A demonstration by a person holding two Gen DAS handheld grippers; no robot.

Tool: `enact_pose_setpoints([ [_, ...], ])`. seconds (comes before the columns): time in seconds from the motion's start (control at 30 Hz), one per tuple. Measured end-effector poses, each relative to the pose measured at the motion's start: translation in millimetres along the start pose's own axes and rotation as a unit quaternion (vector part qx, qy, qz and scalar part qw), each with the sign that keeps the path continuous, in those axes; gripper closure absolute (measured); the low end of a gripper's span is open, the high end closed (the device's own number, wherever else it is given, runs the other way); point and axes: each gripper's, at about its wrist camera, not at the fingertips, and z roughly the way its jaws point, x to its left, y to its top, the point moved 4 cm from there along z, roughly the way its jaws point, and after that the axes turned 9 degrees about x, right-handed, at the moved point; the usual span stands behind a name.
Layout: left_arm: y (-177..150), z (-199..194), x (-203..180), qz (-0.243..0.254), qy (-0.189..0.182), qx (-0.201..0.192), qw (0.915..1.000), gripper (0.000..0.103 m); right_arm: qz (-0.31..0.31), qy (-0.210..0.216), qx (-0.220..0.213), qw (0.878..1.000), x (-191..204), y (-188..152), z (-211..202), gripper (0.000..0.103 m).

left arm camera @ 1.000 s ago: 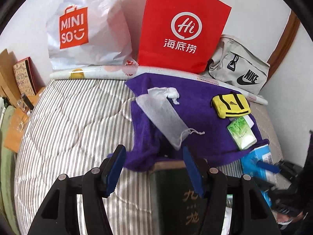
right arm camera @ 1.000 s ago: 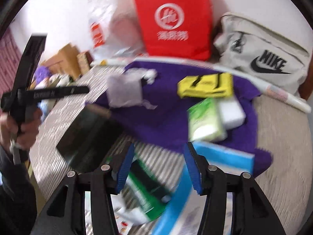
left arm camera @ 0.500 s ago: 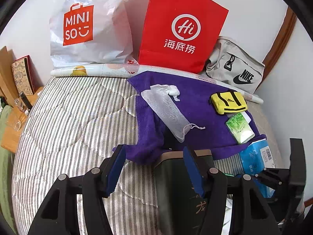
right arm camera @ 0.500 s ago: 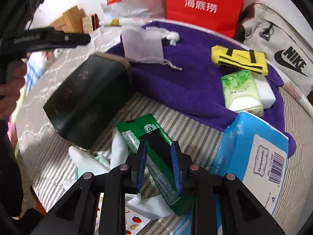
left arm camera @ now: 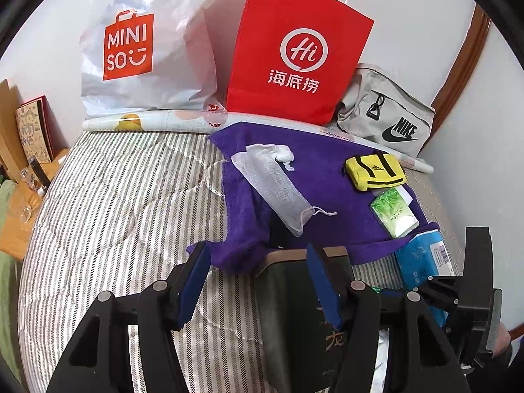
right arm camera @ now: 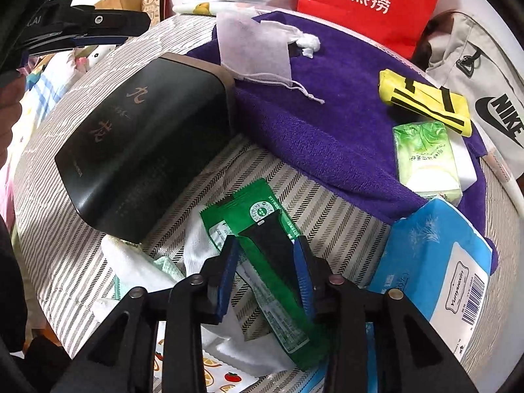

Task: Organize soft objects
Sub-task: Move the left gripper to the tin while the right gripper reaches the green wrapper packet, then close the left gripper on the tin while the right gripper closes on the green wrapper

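The right gripper points down at the striped bed. Its blue fingers sit on both sides of a green packet, and they look closed on it. The packet lies on top of a white cloth. Just to the right of this gripper is a blue pack of tissues. Up and to the left of it lies a big dark box with gold letters.

Farther ahead of the right gripper is a purple towel. On the towel lie a white mesh pouch, a folded yellow shirt and a small green tissue pack.

The left gripper hangs over the bed with its fingers apart. Nothing is between them. The dark box is just under its right finger, and the edge of the purple towel is right in front.

Far ahead of both grippers, a red paper bag, a white shopping bag and a grey bag lean on the wall.
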Motion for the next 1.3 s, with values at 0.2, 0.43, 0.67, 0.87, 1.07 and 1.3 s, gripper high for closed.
enact_pose_setpoints([
  [0.2, -1.9, -2.3, -1.7, -0.001, -0.004, 0.002, 1.0000, 0.044, -0.004, -0.001, -0.005, 1.000, 5.7, 1.6, -2.7, 0.089],
  [0.43, -2.4, -9.2, -4.0, 0.000, 0.001, -0.002, 1.0000, 0.044, -0.007, 0.003, -0.017, 1.000, 7.9, -0.2, -11.9, 0.100],
  [0.67, -5.8, -14.8, -7.6, 0.002, 0.003, -0.004, 1.0000, 0.044, 0.045, 0.066, -0.052, 0.995, -11.8, -4.2, -37.6, 0.103],
  [0.87, -10.0, -17.1, -12.9, 0.008, -0.003, -0.006, 0.9999, 0.044, 0.024, 0.054, -0.045, 0.997, -7.4, -9.6, -39.1, 0.102],
  [1.07, -11.0, -15.5, -13.6, 0.013, -0.005, -0.005, 0.9999, 0.044, 0.004, 0.038, -0.009, 0.999, -2.7, -5.4, -14.7, 0.100],
  [1.3, -10.3, -12.6, -5.2, 0.006, -0.006, -0.004, 1.0000, 0.044, -0.019, -0.007, 0.003, 1.000, 3.0, -3.4, -7.1, 0.074],
])
